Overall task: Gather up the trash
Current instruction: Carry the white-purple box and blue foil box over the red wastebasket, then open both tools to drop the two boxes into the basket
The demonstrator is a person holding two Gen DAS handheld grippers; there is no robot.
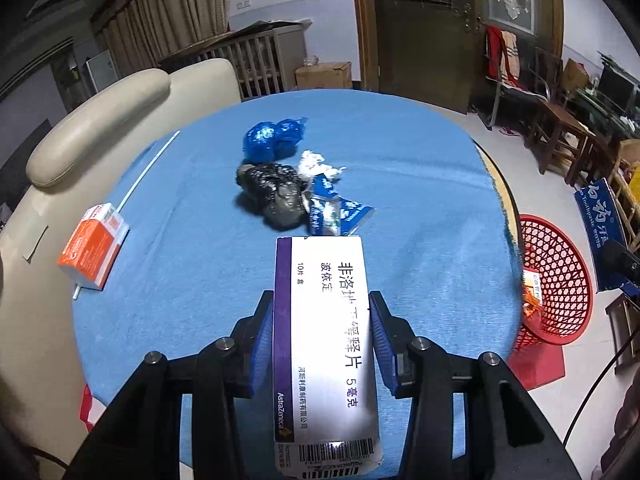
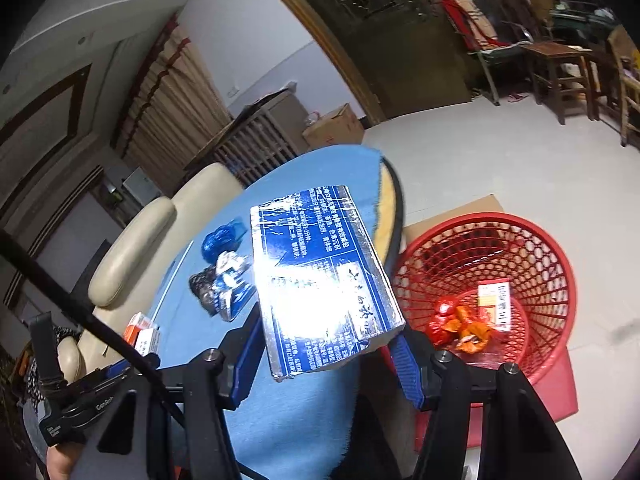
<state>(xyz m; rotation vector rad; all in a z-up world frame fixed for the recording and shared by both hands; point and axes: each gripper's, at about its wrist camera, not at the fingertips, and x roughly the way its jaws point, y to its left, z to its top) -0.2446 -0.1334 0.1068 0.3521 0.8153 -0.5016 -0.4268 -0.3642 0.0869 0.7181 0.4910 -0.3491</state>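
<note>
In the left wrist view, my left gripper [image 1: 320, 320] sits at the bottom centre of the frame, its blue pads pinching a long white medicine box [image 1: 324, 344] with a purple edge. The box points up the frame, over a round table covered in blue cloth [image 1: 420, 184]. Just above the box, in the middle of the frame, lies a heap of trash: a crumpled black bag [image 1: 272, 194], two blue foil balls [image 1: 274, 140], a white tissue wad [image 1: 318, 164] and torn blue wrappers [image 1: 340, 212], all touching or nearly so. At the left edge of the cloth an orange and white carton [image 1: 94, 246] rests beside a thin white stick [image 1: 148, 170]. A red mesh basket [image 1: 560, 280] stands on the floor at the right of the frame.

In the right wrist view, my right gripper [image 2: 328, 344] at the bottom centre clamps a shiny blue and silver box [image 2: 320, 276], tilted, held over the table's edge. The basket [image 2: 540, 248] fills the right middle of the frame, just beside the table, and holds orange wrappers [image 2: 460, 326] and a small card box [image 2: 494, 300]. A cream sofa [image 2: 132, 248] curves along the left of the frame.
</note>
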